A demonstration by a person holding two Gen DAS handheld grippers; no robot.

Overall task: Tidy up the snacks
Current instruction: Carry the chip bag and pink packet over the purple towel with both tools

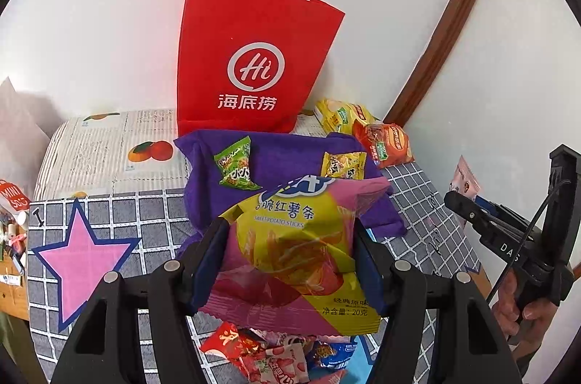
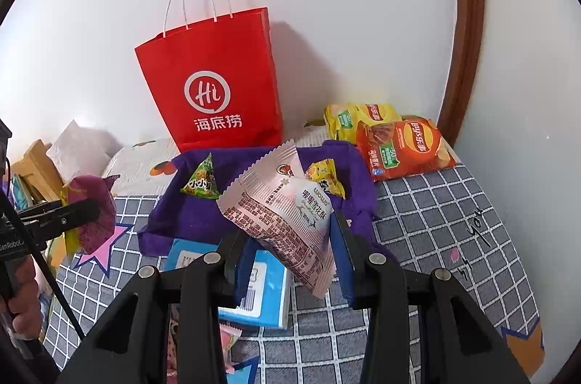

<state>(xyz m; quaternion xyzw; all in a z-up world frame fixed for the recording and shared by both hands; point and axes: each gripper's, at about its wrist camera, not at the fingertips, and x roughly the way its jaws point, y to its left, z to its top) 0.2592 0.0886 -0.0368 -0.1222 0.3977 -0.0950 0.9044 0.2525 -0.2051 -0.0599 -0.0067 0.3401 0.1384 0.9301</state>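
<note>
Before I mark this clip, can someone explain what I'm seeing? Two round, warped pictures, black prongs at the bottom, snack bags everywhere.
No robot here: a person holds one pair of tongs in each hand, each with a fisheye camera looking along its fingers. The left tongs are shut on a pink and yellow sweet potato sticks bag. The right tongs are shut on a silvery pink snack packet. Below lies a checked cloth with a purple cloth carrying two small packets, a green one and a yellow one. A red paper bag stands upright at the wall, two chip bags beside it.
</note>
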